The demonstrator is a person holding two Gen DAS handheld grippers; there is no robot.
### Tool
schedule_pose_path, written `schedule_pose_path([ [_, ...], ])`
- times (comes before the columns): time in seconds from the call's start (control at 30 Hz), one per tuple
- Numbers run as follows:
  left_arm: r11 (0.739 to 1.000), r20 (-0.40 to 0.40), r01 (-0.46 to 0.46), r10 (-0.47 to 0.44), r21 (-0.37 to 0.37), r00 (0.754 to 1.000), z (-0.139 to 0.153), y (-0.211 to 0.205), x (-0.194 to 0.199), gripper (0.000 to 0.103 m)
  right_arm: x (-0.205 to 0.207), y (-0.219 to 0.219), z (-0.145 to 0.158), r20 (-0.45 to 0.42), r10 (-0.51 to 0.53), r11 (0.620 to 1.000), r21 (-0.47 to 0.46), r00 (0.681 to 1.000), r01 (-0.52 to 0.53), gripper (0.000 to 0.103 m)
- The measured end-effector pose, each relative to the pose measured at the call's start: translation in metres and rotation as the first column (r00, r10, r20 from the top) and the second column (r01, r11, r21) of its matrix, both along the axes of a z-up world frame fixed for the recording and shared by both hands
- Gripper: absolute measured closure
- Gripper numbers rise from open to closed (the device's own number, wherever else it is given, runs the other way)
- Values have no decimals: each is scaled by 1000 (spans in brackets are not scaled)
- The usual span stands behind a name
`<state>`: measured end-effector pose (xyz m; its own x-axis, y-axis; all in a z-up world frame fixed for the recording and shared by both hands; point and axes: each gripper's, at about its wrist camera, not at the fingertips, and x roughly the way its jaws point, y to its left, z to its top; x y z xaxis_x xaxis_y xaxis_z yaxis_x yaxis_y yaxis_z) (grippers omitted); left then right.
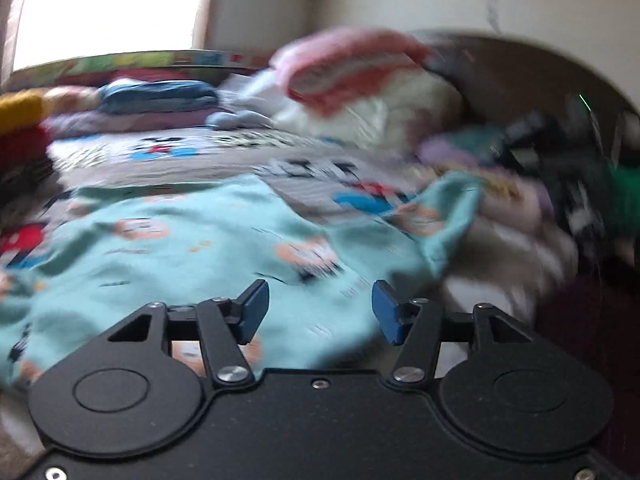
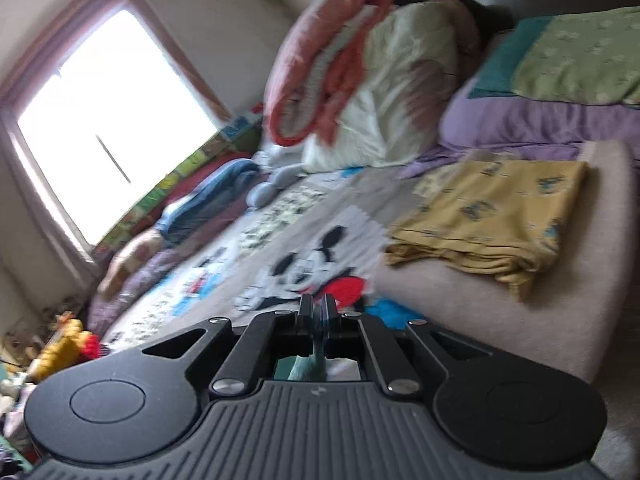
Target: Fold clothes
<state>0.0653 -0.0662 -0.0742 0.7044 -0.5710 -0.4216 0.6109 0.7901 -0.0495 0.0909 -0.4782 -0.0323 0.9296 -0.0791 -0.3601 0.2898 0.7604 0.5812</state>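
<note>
A light turquoise garment [image 1: 192, 264] with small printed figures lies spread and rumpled on the cartoon-print bedspread [image 1: 224, 152]. My left gripper [image 1: 320, 304] hovers just above its near part, blue pads apart with nothing pressed between them. One corner of the garment [image 1: 452, 208] is lifted at the right. In the right wrist view my right gripper [image 2: 318, 312] is shut, and a strip of the turquoise cloth [image 2: 312, 364] hangs pinched between its fingers above the bedspread [image 2: 280, 240]. The picture is blurred.
A folded yellow garment [image 2: 492, 216] rests on a beige cushion [image 2: 520, 312] at the right. Pink-and-white bedding [image 2: 360, 80] and purple and green pillows [image 2: 560, 92] fill the head end. Folded clothes [image 1: 156, 98] line the window side. Toys [image 2: 64, 348] lie at the left.
</note>
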Motion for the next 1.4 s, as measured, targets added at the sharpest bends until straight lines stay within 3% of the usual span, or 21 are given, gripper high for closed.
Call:
schedule_pose_path([
  [0.17,990,51,76,-82,118,995,-15,-29,-15,47,0,-15,-20,-98,-89,996,-32,991,86,95],
  [0.23,984,69,92,-104,151,992,-19,-35,-19,47,-5,-12,-22,-84,-83,995,-54,993,79,94],
  [0.37,986,77,83,-95,147,993,-21,-35,-17,47,-10,4,-24,-48,-46,997,-60,998,43,86],
  [0.43,988,77,70,-81,137,994,-20,-34,-15,46,-14,13,-29,-31,-36,999,-23,999,35,78],
  [0.57,992,73,44,-53,114,996,-18,-30,-13,44,-21,30,-39,-9,-20,997,70,1000,21,73],
  [0.87,997,63,9,-14,82,998,-16,-25,-8,42,-37,50,-78,-47,-42,968,246,998,52,61],
  [0.93,997,62,0,-4,78,998,-16,-25,-7,41,-40,52,-82,-46,-40,960,277,998,51,47],
  [0.97,997,62,-4,-1,76,998,-16,-24,-6,41,-39,54,-85,-49,-32,956,290,998,44,45],
  [1.4,998,26,-42,41,53,999,-16,-19,0,39,-20,49,-96,-40,-7,931,364,999,21,30],
])
